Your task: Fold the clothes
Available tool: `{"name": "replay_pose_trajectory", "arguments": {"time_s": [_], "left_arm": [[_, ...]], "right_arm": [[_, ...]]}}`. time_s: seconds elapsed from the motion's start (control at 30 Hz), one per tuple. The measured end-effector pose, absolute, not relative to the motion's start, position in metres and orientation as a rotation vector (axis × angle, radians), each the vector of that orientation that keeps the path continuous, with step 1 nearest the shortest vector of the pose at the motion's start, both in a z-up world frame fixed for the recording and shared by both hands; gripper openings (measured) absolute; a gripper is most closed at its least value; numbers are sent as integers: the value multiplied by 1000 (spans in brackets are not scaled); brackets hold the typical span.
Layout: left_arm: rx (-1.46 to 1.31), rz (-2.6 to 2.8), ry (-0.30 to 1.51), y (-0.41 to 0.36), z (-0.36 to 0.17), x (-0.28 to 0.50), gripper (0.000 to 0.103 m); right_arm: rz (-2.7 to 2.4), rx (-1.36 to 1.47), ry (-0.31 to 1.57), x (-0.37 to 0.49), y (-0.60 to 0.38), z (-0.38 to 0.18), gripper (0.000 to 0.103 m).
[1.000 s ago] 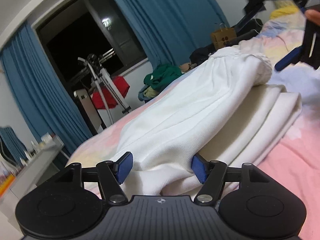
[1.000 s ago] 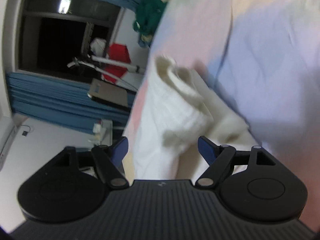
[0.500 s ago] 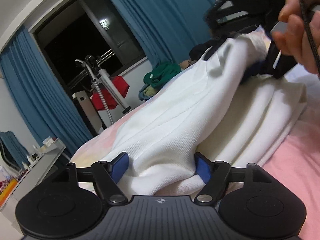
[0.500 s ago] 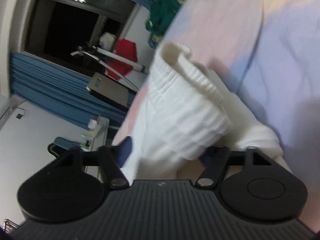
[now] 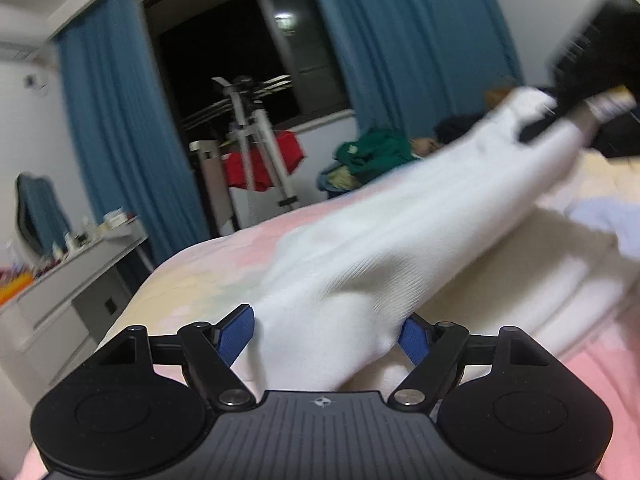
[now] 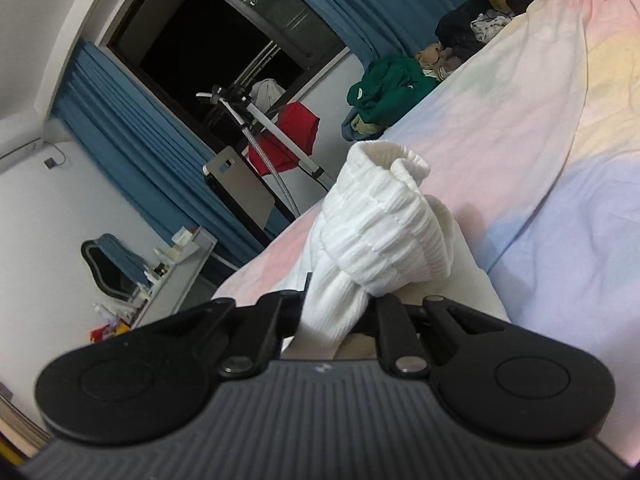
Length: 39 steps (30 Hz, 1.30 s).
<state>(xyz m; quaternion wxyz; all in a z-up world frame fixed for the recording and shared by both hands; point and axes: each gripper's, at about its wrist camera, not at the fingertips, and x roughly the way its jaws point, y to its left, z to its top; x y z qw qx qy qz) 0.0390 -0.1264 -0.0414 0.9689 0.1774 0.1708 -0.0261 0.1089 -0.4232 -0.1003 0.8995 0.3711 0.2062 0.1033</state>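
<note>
Right gripper is clamped on the ribbed elastic waistband of the white garment, jaws nearly together with the fabric bunched between them; a second ago they stood wide with the waistband only lying ahead, and they have just been closing. Left gripper stands wide, blue pads on either side of the garment's near end; cloth fills the gap and meets the pads, but whether they press it is unclear. Its jaws have just been opening a little further. Compared with a second ago, the waistband end is lifted off the bed at upper right of the left wrist view, held by the blurred right gripper, and the garment stretches taut between the two grippers above a folded cream cloth. Earlier it lay slack on that cloth.
</note>
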Motion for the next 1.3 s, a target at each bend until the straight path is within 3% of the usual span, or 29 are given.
{"name": "replay_pose_trajectory", "arguments": {"time_s": [0.27,0.67,0.97,1.07,1.13,1.23,1.3], "left_arm": [[231,18,474,-90,-42,53,81],[16,29,560,-29,-29,51,83],[-37,36,588,-20,-28,59,84],[-50,45,599,-20,-27,61,85],[-41,52,597,-22,-26,61,85],[-40,55,597,-26,-26,64,85],[-48,54,600,-25,-26,63,85]], "right_arm": [[127,785,619,118,-430,-136,13],[86,653,609,100,-416,-134,13],[92,742,640,98,-420,-134,17],[96,683,655,91,-410,-126,24],[53,616,677,86,-403,-124,47],[10,561,665,81,-400,-118,69],[-24,537,670,83,-401,-118,70]]}}
